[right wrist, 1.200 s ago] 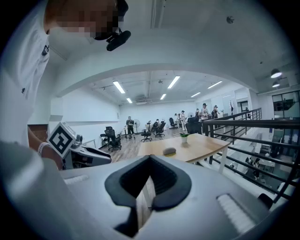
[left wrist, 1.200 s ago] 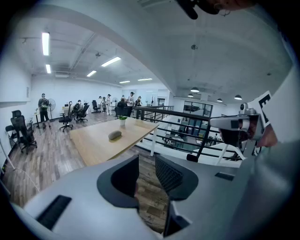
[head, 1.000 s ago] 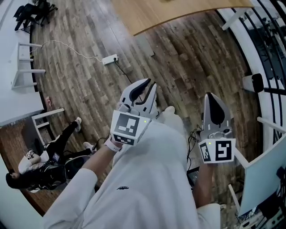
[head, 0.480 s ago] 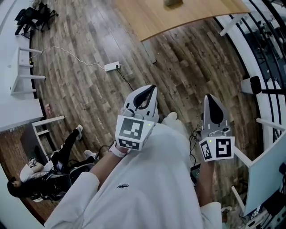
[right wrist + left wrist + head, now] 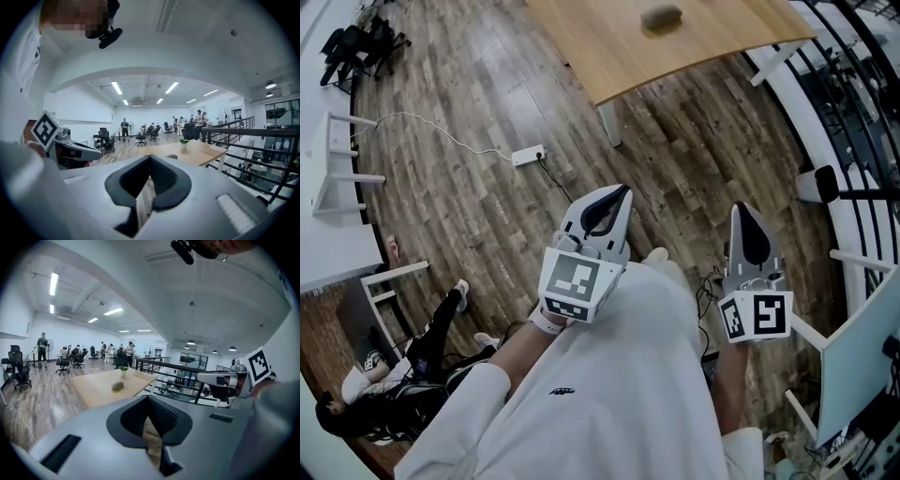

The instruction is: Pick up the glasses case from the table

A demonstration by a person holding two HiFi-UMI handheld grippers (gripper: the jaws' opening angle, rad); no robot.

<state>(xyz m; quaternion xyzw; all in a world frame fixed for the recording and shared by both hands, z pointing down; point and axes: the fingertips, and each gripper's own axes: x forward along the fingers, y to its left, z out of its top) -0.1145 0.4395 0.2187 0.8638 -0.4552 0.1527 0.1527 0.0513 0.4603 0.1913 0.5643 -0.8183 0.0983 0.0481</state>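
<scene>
The glasses case [image 5: 661, 17], a small grey-brown oval, lies on the wooden table [image 5: 609, 47] at the top of the head view, well ahead of both grippers. It also shows in the left gripper view as the case [image 5: 117, 386] and, partly hidden behind the jaws, in the right gripper view as the case [image 5: 172, 157]. My left gripper [image 5: 623, 189] is shut and empty, held over the floor and pointing toward the table. My right gripper [image 5: 741, 204] is beside it, also shut with nothing in it.
A small potted plant [image 5: 123, 370] stands on the table beyond the case. A power strip [image 5: 528, 155] and its cable lie on the plank floor. A black railing [image 5: 862, 112] runs along the right. A seated person [image 5: 394, 384] is at lower left.
The table and the case have come into the head view at the top. Both grippers have moved forward and up. The left gripper's jaws have gone from slightly apart to shut.
</scene>
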